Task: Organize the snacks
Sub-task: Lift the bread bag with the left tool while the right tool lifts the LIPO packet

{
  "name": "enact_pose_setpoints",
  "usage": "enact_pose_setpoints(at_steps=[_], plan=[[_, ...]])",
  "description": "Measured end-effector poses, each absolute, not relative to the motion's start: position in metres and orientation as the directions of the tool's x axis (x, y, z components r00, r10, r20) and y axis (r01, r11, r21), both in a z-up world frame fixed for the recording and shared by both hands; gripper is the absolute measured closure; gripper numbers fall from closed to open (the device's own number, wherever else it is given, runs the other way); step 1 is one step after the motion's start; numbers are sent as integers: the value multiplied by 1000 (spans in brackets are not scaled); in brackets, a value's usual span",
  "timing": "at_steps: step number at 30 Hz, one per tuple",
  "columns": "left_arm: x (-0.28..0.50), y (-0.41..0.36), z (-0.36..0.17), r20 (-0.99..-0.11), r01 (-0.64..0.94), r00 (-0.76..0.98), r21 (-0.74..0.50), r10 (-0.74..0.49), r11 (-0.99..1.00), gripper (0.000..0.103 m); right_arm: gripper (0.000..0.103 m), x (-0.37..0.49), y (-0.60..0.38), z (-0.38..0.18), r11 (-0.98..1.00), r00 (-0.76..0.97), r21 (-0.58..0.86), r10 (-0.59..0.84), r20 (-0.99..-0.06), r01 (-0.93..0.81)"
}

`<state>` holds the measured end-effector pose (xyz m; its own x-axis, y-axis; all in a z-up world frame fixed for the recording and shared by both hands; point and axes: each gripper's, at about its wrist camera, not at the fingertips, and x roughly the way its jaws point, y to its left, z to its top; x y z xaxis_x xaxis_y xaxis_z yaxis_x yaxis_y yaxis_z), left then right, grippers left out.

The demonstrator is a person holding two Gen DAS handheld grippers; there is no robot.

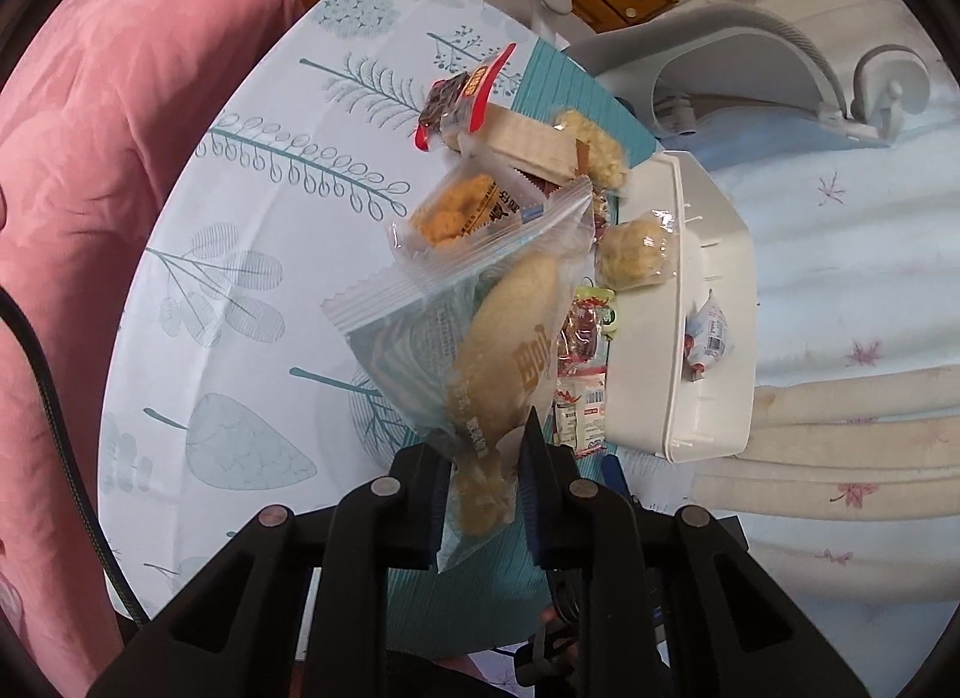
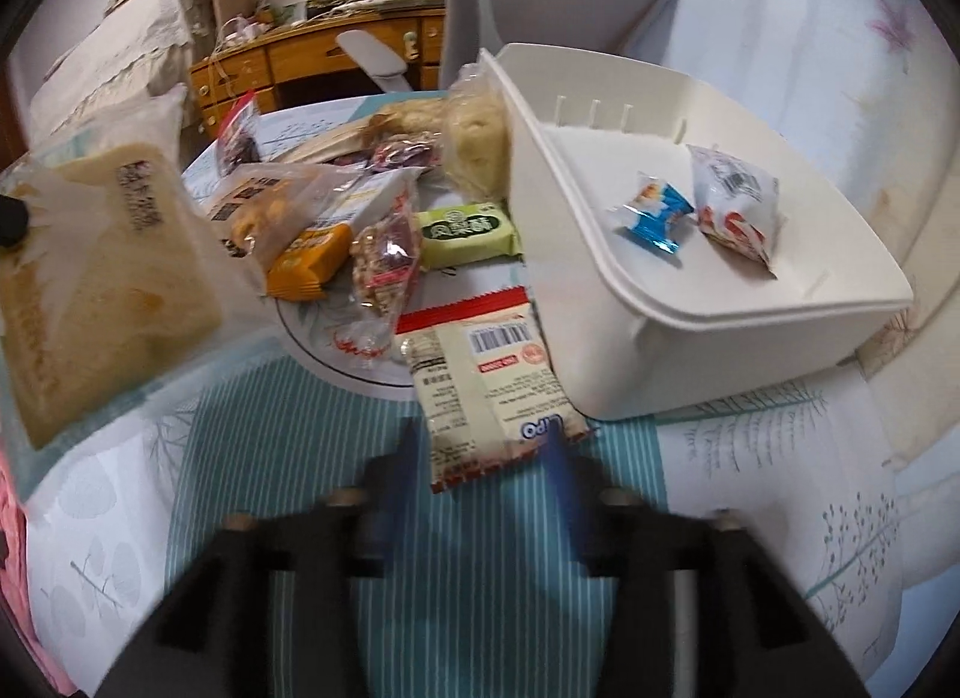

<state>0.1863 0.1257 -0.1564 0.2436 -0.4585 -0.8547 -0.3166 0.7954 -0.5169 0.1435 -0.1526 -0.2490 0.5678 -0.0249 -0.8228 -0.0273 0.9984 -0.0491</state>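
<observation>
**Bread packet gripped on the left, cream wafer packet between the right jaws**

The left gripper (image 1: 483, 494) is closed on the lower end of a clear, pale-blue-printed bread packet (image 1: 480, 350), which is held clear of the table; brown printed characters are seen on its film but cannot be read. In the right wrist view the same packet appears at the far left, a barcode on its back.

The right gripper (image 2: 480, 458) is blurred, its jaws standing apart on either side of the near end of a cream wafer packet (image 2: 480, 380); whether the pads press on it cannot be told. A barcode, a red label and blue letters "PO" are shown on that packet, which lies against the wall of the white storage box (image 2: 600, 302).

In the box a small blue-and-white candy (image 2: 654, 212) and a white-and-red packet (image 2: 735, 206) are seen side by side. Left of the box, a green bar (image 2: 468, 230), an orange packet (image 2: 309, 266) and a bag of nuts (image 2: 384, 260) are heaped on a plate (image 2: 336, 350). The leaf-printed tablecloth (image 1: 240, 254) is spread beneath everything.
</observation>
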Motion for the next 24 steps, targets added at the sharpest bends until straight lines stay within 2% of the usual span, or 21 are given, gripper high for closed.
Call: enact_pose_setpoints(at_steps=[9, 11, 14, 19, 23, 24], plan=[[187, 124, -156, -857, -301, 236, -512, -457, 805, 85, 39, 157, -158, -268, 997, 536, -81, -69, -841, 1], [188, 124, -155, -860, -300, 240, -507, -450, 808, 85, 30, 160, -159, -270, 996, 544, -87, -76, -836, 6], [190, 125, -153, -862, -302, 243, -502, -444, 810, 85, 27, 165, -162, -272, 998, 540, -63, -69, -839, 30], [192, 128, -152, -864, -314, 246, -500, -440, 807, 85, 29, 170, -165, -274, 996, 521, -24, -67, -851, 88], [193, 130, -150, -862, -319, 252, -504, -441, 803, 85, 40, 172, -161, -272, 992, 506, -26, -84, -858, 120], [193, 131, -149, -860, -317, 255, -505, -441, 803, 85, 47, 172, -159, -271, 994, 509, -21, -75, -858, 110]])
